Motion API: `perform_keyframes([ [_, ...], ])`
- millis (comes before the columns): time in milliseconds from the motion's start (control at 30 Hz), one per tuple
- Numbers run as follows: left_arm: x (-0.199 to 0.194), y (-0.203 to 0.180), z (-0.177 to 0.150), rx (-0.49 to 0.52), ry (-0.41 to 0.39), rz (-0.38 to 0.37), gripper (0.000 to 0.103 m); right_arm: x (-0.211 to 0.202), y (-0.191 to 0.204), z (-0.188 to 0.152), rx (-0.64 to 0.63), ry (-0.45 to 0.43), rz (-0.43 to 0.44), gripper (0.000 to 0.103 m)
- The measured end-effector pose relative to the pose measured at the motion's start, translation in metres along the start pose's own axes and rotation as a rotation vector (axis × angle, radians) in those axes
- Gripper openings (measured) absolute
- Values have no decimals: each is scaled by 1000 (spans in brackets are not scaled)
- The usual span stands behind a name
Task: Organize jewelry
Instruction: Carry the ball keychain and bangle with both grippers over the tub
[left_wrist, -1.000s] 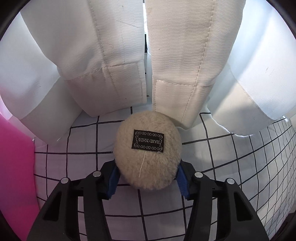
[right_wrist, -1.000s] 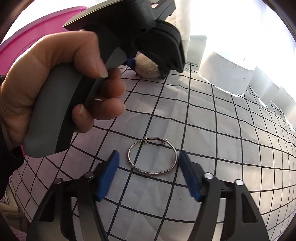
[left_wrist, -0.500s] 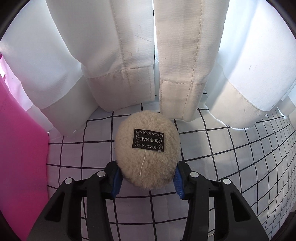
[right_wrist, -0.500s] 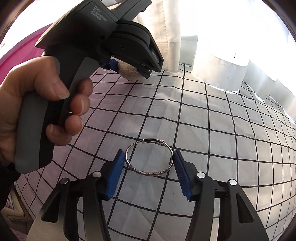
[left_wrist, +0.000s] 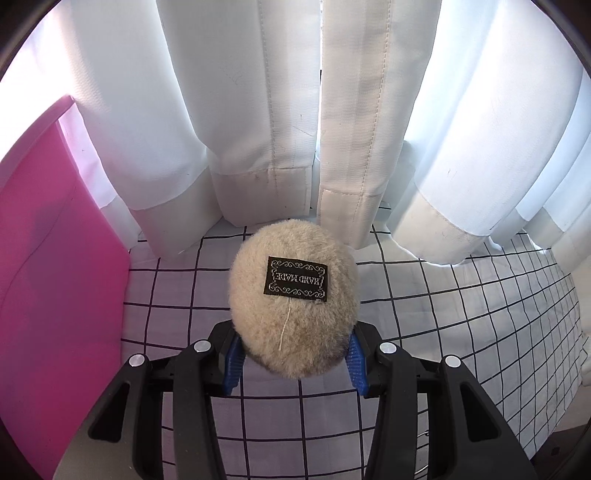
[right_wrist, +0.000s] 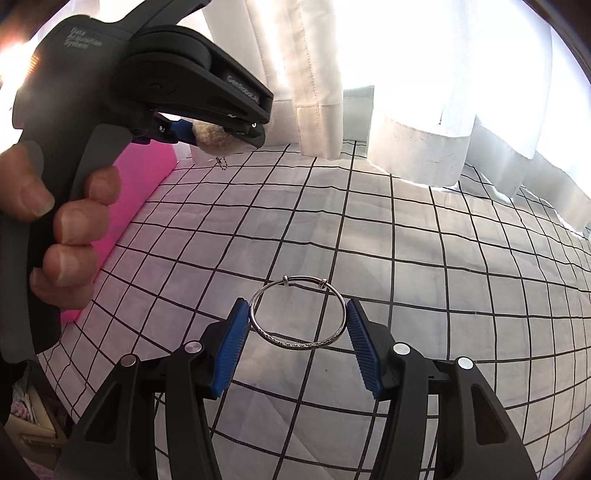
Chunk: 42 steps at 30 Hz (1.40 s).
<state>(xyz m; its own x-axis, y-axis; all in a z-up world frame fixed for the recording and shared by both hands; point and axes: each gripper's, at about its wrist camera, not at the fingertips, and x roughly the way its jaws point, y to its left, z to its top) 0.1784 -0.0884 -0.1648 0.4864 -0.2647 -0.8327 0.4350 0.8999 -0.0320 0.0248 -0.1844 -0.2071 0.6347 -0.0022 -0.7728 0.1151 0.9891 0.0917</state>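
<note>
My left gripper (left_wrist: 293, 360) is shut on a round beige fluffy pouch (left_wrist: 293, 299) with a black "HAND MADE" label, held above the checked cloth. In the right wrist view the left gripper (right_wrist: 207, 133) holds the pouch (right_wrist: 212, 134) up at the upper left, with a small chain end (right_wrist: 221, 162) hanging under it. My right gripper (right_wrist: 297, 332) is shut on a thin silver bangle (right_wrist: 297, 314), its blue pads touching both sides, and holds it above the cloth.
A white cloth with a black grid (right_wrist: 406, 258) covers the table. White curtains (left_wrist: 295, 110) hang along the far edge. A pink panel (left_wrist: 55, 258) stands at the left. A person's hand (right_wrist: 62, 221) grips the left tool.
My right gripper closed on the bangle and lifted it off the cloth. My left gripper rose with the pouch and drew back from the curtains.
</note>
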Motion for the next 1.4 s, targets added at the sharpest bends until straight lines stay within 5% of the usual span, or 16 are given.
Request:
perform_keyframes([
  [900,-135,14,38,-75,-227,4,44,-85,18,51,-75,-172,27,53],
  [1400,-214,94,49,-201,-342,144,44,-123,102,127,-256,-323,158,53],
])
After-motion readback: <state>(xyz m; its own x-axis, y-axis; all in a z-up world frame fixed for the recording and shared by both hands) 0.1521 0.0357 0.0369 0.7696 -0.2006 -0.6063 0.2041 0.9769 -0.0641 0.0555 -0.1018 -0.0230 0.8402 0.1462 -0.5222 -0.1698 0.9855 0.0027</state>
